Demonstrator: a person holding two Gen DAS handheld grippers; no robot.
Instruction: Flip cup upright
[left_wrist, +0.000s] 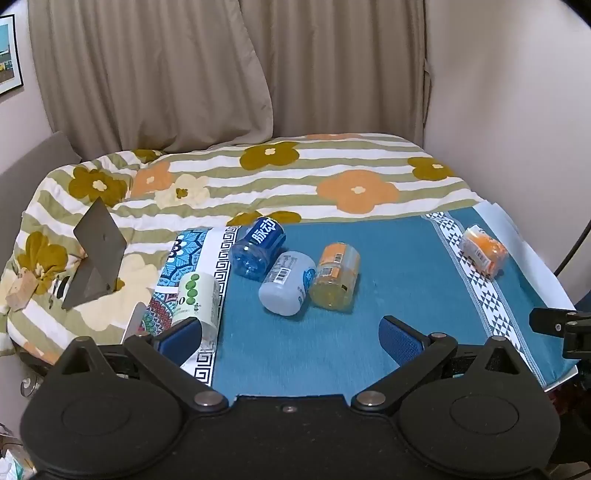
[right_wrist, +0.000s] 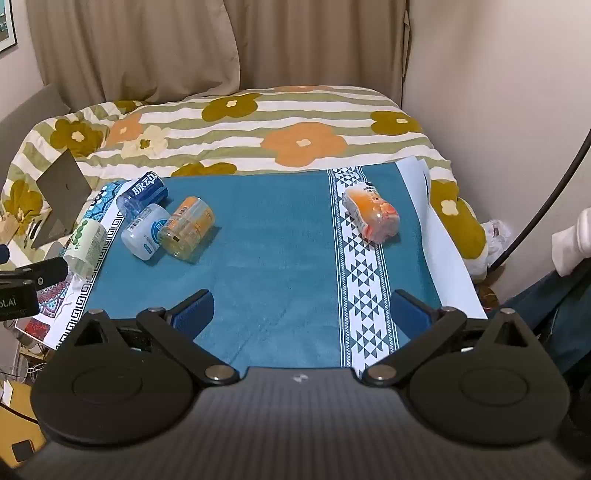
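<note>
cups, five of them, all lie on their sides on the teal cloth (left_wrist: 406, 295) over the table. your left gripper (left_wrist: 291, 336) hovers low at the near edge, jaws spread wide, nothing between them; its left blue pad (left_wrist: 181, 341) sits just in front of the green-dotted white cup (left_wrist: 197, 295), which lies on the patterned border at the cloth's left end. whether pad and cup touch, you cannot tell from this view.

centre-left cluster: the blue cup (left_wrist: 258, 248) with white characters lies farthest back, the pale translucent cup (left_wrist: 286, 282) with a barcode label is next, and the yellow-orange cup (left_wrist: 336, 276) lies at its right side. these three look pressed against each other.

your right gripper (right_wrist: 301, 314) is also released, jaws wide apart and empty, held over the near middle of the cloth. the orange-printed cup (right_wrist: 371, 214) lies alone on the white triangle-pattern stripe (right_wrist: 364, 295), well apart from the cluster and ahead-right of that gripper.

behind the cloth: a floral striped quilt (left_wrist: 295, 177), a beige curtain (left_wrist: 184, 74), and a grey folded stand (left_wrist: 96, 254) at the left.
</note>
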